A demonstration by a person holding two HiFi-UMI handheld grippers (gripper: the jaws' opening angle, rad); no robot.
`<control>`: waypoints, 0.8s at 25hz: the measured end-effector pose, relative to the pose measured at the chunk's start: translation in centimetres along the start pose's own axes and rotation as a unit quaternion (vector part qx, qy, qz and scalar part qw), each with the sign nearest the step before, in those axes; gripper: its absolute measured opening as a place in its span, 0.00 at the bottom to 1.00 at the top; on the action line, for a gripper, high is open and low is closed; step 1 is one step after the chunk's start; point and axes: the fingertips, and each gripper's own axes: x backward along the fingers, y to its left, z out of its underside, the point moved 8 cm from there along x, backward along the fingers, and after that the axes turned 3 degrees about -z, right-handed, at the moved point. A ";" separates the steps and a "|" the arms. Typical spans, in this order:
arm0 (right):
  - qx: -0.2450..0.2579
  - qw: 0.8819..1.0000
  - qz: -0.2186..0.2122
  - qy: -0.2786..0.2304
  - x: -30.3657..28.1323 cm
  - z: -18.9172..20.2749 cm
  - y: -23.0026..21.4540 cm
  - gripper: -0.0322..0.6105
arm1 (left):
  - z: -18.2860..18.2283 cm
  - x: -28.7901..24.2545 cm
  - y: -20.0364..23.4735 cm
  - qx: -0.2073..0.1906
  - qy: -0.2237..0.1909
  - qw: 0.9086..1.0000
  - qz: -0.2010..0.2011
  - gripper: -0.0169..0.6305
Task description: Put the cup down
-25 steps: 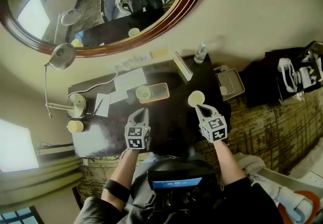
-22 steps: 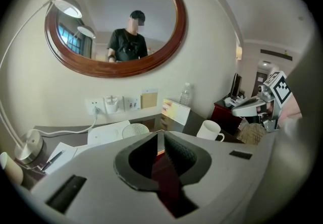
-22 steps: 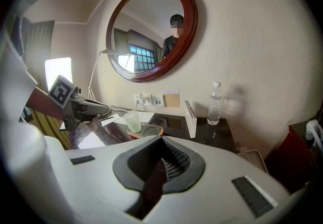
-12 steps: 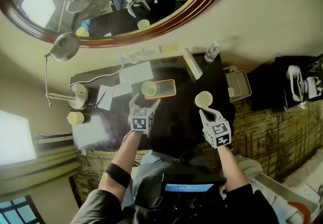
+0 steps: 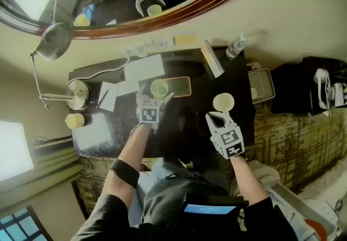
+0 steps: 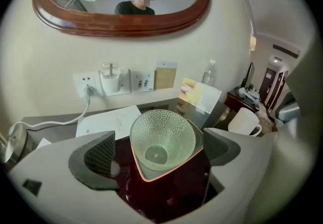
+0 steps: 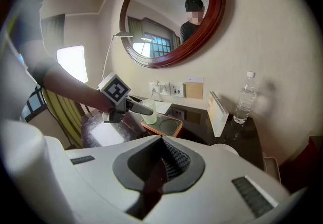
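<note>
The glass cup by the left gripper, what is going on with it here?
A person holds a gripper in each hand over a dark table. The left gripper has its jaws apart on either side of a dimpled glass cup, which stands upright on the orange-rimmed tray. Gaps show on both sides, so it is not gripped. The right gripper, jaws together and empty, sits just short of a white cup.

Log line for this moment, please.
left gripper: open around glass | glass: standing on tray | right gripper: shut, empty, near mug
</note>
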 end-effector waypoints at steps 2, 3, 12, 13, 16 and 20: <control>0.002 1.000 -0.007 0.003 -0.6 -0.1 0.3 0.07 | 0.1 -0.8 0.3 -0.003 0.003 1.000 -0.001 0.86; 0.002 1.000 -0.009 0.005 -0.9 0.0 0.4 0.07 | 0.2 -1.0 0.4 -0.005 0.005 1.000 0.000 0.86; -0.004 1.000 -0.013 0.015 -1.9 0.9 0.7 0.07 | 0.1 -1.9 0.2 -0.048 0.005 0.999 0.013 0.64; -0.005 1.000 -0.013 0.015 -1.9 1.0 0.7 0.07 | 0.0 -1.9 0.0 -0.050 0.004 0.999 0.017 0.64; -0.007 1.000 -0.012 0.016 -1.9 1.0 0.6 0.07 | -0.3 -2.0 -0.4 -0.056 0.006 0.998 0.032 0.63; -0.009 1.000 -0.012 0.014 -1.9 1.0 0.3 0.07 | -0.6 -1.7 -0.8 -0.068 0.002 0.997 0.042 0.63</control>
